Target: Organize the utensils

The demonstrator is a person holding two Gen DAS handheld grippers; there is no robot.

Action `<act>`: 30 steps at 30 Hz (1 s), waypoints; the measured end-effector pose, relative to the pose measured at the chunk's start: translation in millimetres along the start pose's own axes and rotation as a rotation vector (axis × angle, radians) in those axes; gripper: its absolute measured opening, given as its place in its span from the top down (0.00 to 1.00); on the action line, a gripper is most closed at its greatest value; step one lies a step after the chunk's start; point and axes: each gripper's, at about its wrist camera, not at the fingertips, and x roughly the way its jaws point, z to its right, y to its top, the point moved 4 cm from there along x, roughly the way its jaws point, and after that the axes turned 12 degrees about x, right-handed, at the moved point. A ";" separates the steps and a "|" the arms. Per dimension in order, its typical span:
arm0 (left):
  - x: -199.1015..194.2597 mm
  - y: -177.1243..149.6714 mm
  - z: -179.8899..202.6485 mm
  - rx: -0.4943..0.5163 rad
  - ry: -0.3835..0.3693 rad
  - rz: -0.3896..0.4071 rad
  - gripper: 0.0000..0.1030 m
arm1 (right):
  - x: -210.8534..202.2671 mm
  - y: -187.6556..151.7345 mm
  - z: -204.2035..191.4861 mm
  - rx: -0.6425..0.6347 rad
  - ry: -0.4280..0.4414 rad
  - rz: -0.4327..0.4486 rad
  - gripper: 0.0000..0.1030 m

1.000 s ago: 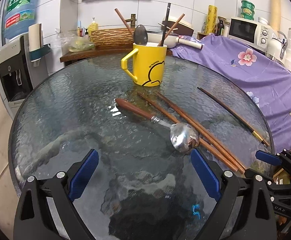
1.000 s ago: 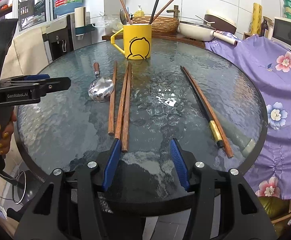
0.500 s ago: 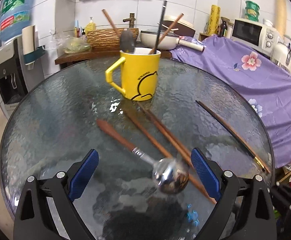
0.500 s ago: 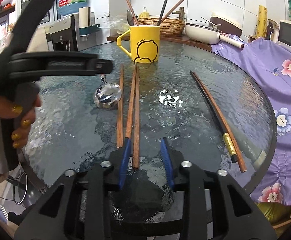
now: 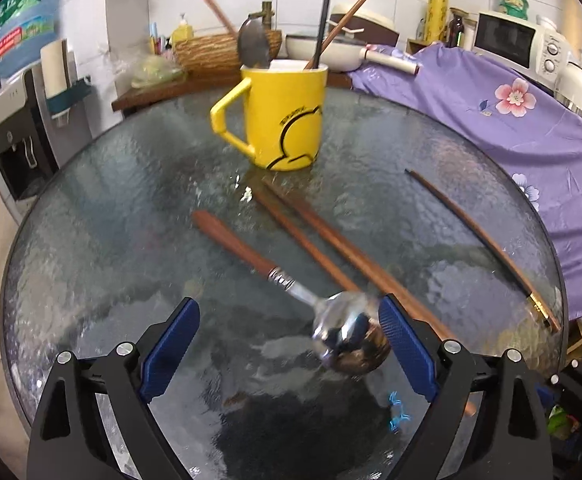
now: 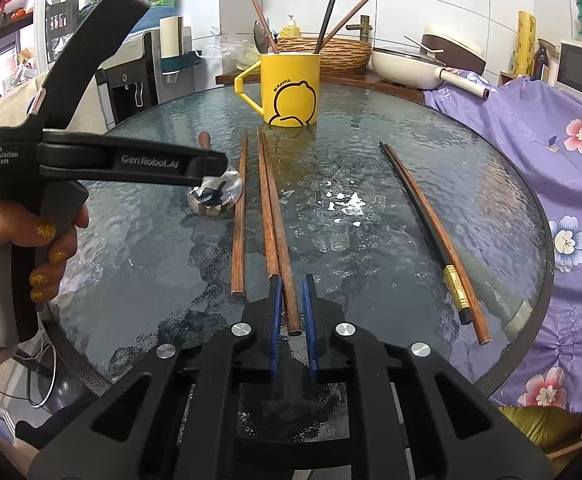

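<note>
The right gripper (image 6: 292, 292) had its blue fingers (image 6: 275, 312) drawn in narrow around the near ends of a pair of brown chopsticks (image 6: 271, 208); they had just been closing, and the near end of one stick sat between the pads, the other stick's end hidden at the left pad, so whether both were gripped could not be told. The pair ran away from the fingers toward the yellow mug (image 6: 289, 88), its far tips just short of the mug's base.

The left gripper (image 5: 287, 322) held its fingers (image 5: 171, 344) wide apart, hovering over the glass tabletop (image 5: 111, 208). The bowl of a metal spoon (image 5: 347, 336) with a wooden handle lay between them, close to the right finger and not pressed by either. In the right wrist view a person's hand (image 6: 7, 248) held that gripper's handle.

A single brown chopstick (image 6: 239, 208) lay just left of the pair, beside the spoon's bowl. Well apart on the right lay a dark chopstick with a gold band (image 6: 427, 228) alongside another brown one, touching or nearly so. The mug stood upright near the far side of the tabletop, already holding chopsticks and a spoon. A purple flowered cloth (image 6: 531, 148) lay right of the tabletop.
</note>
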 end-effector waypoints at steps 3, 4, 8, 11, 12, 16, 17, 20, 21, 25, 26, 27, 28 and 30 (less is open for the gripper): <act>0.5 -5.0 -1.0 0.012 0.002 -0.015 0.16 | 0.0 -0.2 0.2 0.000 0.001 0.000 0.89; -0.5 -6.7 -1.2 0.017 0.002 -0.018 0.16 | -0.7 -1.2 0.2 0.000 0.002 0.000 0.89; -2.5 -13.0 -5.6 0.021 0.005 -0.029 0.16 | -0.8 -0.9 -0.2 0.001 0.002 0.000 0.89; -7.2 -14.5 -13.3 -0.029 0.008 -0.015 0.17 | -0.7 -1.0 -1.2 0.000 0.000 0.002 0.89; -9.0 -12.2 -12.4 -0.043 -0.008 -0.003 0.16 | -0.4 -1.0 -1.5 -0.002 0.000 0.002 0.89; -8.3 0.7 11.9 0.039 0.007 0.016 0.14 | -0.3 -1.5 -2.1 0.004 0.005 0.001 0.89; -5.5 3.1 18.3 0.064 0.021 0.012 0.14 | -0.8 -2.0 -2.2 0.004 0.006 0.001 0.89; 8.0 3.6 29.4 0.094 0.033 -0.031 0.14 | -2.9 -3.3 -0.6 0.010 0.007 0.002 0.89; 11.0 2.2 29.0 0.093 0.032 -0.044 0.14 | -3.7 -3.8 0.6 0.012 0.007 0.003 0.89; 12.2 -3.1 18.5 0.059 0.010 -0.050 0.16 | -5.3 -4.0 3.2 0.016 0.006 0.004 0.89; 11.7 -4.5 16.9 0.055 -0.001 -0.049 0.21 | -5.4 -3.8 3.3 0.016 0.007 0.004 0.89; 11.3 -5.5 15.7 0.048 -0.016 -0.053 0.29 | -5.0 -3.2 3.5 0.017 0.007 0.005 0.89; 10.5 -7.2 15.1 0.043 -0.035 -0.057 0.34 | -4.8 -3.3 3.5 0.017 0.008 0.005 0.89; 8.7 -9.6 16.8 0.060 -0.031 -0.059 0.46 | -4.3 -2.3 2.8 0.017 0.011 0.005 0.89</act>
